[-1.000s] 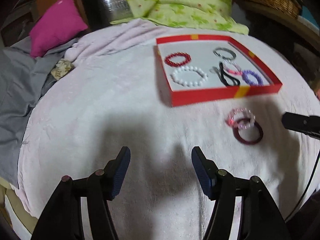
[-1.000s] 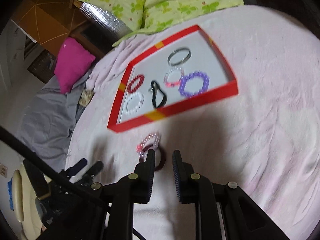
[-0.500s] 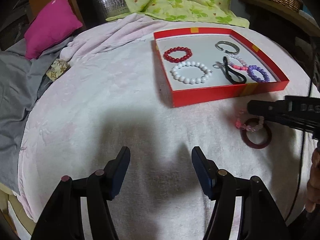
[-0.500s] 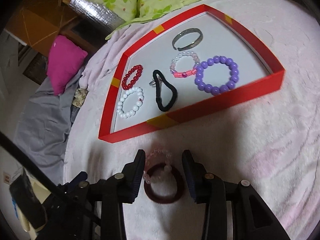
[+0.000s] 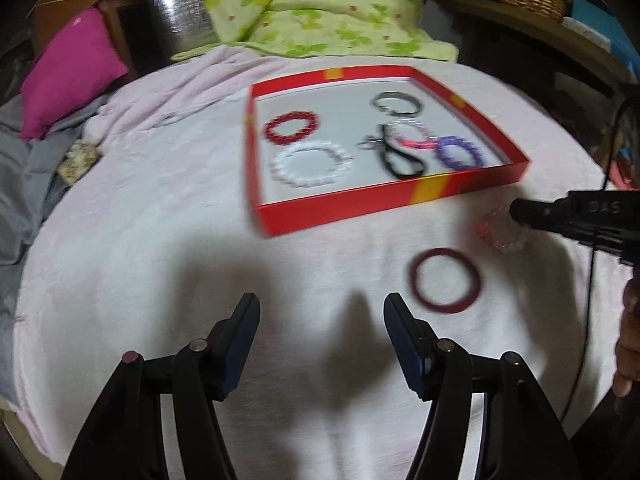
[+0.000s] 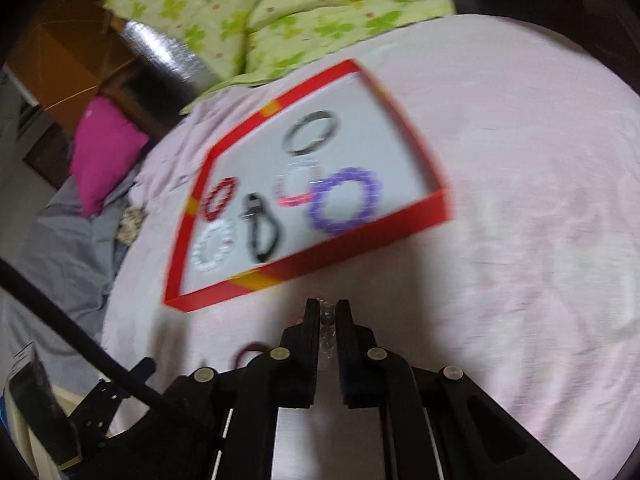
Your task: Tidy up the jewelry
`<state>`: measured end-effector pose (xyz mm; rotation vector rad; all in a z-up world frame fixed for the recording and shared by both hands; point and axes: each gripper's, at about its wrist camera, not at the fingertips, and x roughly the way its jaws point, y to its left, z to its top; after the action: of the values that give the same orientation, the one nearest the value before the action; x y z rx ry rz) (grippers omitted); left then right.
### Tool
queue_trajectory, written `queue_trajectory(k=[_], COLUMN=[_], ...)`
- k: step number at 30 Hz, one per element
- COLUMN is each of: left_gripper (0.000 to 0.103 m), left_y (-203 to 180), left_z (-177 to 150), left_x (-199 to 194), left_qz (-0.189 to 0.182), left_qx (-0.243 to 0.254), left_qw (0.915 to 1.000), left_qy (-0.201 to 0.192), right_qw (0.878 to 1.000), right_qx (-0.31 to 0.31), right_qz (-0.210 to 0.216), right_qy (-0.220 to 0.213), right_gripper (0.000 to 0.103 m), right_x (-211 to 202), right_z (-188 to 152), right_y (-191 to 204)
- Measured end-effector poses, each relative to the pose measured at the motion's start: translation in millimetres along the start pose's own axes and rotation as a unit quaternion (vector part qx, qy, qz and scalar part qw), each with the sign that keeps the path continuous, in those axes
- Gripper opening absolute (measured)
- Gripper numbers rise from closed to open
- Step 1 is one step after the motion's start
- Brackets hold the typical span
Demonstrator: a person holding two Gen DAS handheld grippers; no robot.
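A magenta cushion (image 5: 68,88) lies at the far left edge of a bed covered in a pale pink blanket (image 5: 160,240), with a green floral quilt (image 5: 312,12) bunched behind. In the foreground of the left wrist view, the left gripper (image 5: 322,312) hangs over bare blanket, its jaws opening with nothing between them. Beyond it sits a shallow red tray (image 5: 340,212) with a white floor, already holding a red beaded bracelet (image 5: 292,127), a white beaded bracelet (image 5: 310,164), a black hair tie (image 5: 400,158), a silver bangle (image 5: 396,104), a pink-and-clear beaded bracelet (image 5: 416,138) and a purple beaded bracelet (image 5: 460,153). Just in front of the tray's near wall and to the right, a dark red bangle (image 5: 445,281) lies flat on the blanket, outside the tray. Farther right, the right gripper (image 6: 328,312) has its fingers pressed together on a clear-and-pink beaded bracelet (image 5: 500,236), whose beads show in the narrow slit between the pads; it hangs at the gripper's tip, near the tray's front wall and apart from the bangle. A person's hand (image 5: 628,344) shows at the far right edge. Both views are blurred.
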<state>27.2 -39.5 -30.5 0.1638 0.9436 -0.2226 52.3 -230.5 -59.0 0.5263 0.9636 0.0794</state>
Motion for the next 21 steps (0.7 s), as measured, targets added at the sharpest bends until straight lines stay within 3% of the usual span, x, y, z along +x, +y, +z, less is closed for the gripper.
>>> queue_trajectory(k=[3, 7, 21], left_gripper=[0.069, 0.069, 0.069], left_y=[-15, -32, -57], left_z=[3, 7, 0], left_x=[4, 12, 22], left_qz=[-0.020, -0.037, 0.017], left_qx=[0.005, 0.006, 0.069], left_qw=[0.9998, 0.9992, 0.9974], left_qy=[0.003, 0.009, -0.013], right_qw=[1.000, 0.999, 0.999], right_qx=[0.015, 0.027, 0.039], right_qz=[-0.017, -0.008, 0.019], right_qy=[0.007, 0.019, 0.031], right_gripper=[0.009, 0.009, 0.011], right_x=[-2, -1, 1], right_z=[2, 3, 1], right_y=[-17, -27, -39])
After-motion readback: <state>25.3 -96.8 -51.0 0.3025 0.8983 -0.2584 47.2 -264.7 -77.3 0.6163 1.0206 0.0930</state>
